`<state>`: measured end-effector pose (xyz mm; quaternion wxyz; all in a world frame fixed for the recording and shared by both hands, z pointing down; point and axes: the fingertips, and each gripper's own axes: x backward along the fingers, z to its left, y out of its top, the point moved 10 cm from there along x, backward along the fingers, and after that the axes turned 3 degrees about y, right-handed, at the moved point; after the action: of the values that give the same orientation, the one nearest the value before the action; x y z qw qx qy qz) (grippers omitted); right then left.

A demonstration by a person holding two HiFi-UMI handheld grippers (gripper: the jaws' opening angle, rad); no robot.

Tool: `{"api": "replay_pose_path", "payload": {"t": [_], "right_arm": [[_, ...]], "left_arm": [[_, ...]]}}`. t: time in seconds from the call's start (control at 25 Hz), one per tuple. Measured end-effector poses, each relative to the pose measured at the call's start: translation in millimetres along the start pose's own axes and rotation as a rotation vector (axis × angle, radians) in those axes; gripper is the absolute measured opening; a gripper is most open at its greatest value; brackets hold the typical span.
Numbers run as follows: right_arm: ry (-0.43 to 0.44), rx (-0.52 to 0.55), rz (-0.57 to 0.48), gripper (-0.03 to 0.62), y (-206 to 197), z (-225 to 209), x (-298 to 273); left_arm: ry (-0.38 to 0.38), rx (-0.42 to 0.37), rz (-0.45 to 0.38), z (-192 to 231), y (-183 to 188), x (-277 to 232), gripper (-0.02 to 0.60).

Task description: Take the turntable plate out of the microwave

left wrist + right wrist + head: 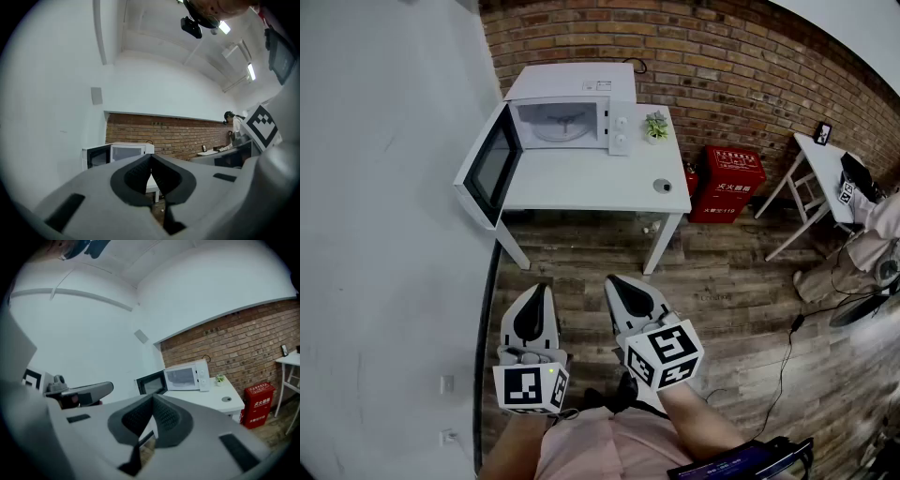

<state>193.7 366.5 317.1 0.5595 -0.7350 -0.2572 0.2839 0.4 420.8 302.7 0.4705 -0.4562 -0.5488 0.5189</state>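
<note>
Presently I'm holding the left gripper & right gripper shut, empty, well short of the microwave, as its door is hanging open w/ the turntable plate sitting inside, awaiting my approach.

My right gripper has its jaws pressed together, dark pads meeting with nothing between them. Past their tips I see the white microwave on the back left corner of a white table, against the brick wall. Its door swings out to the left; the inside is too dim to make out. A small potted plant sits just beside the microwave at the back edge, a dark round disc nearer the right edge. A red box stands on the floor beyond.
</note>
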Motion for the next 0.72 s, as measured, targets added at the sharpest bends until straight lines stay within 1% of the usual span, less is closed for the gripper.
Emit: {"api": "replay_pose_path", "payload": {"t": [0.24,0.4,0.44,0.48,0.52,0.72], "right_arm": [[0.003,-0.001,-0.001,0.003,0,-7,5],[0.000,0.000,-0.028,0.006,1,-14,11],[0.012,-0.003,-0.028,0.050,2,-15,11],[0.026,-0.010,-0.023,0.149,2,-17,11],[0.034,-0.017,-0.018,0.158,1,-20,11],[0.037,0.005,-0.006,0.156,0,-36,16]], "left_arm": [[0.005,-0.007,0.003,-9,0,-1,0.008],[0.023,0.004,-0.008,-15,1,-1,0.008],[0.024,0.014,-0.012,-16,0,-2,0.053],[0.022,0.024,-0.014,-18,0,-2,0.144],[0.023,0.029,-0.014,-21,-1,-3,0.187],[0.052,0.016,-0.018,-35,-2,-8,0.186]]}}
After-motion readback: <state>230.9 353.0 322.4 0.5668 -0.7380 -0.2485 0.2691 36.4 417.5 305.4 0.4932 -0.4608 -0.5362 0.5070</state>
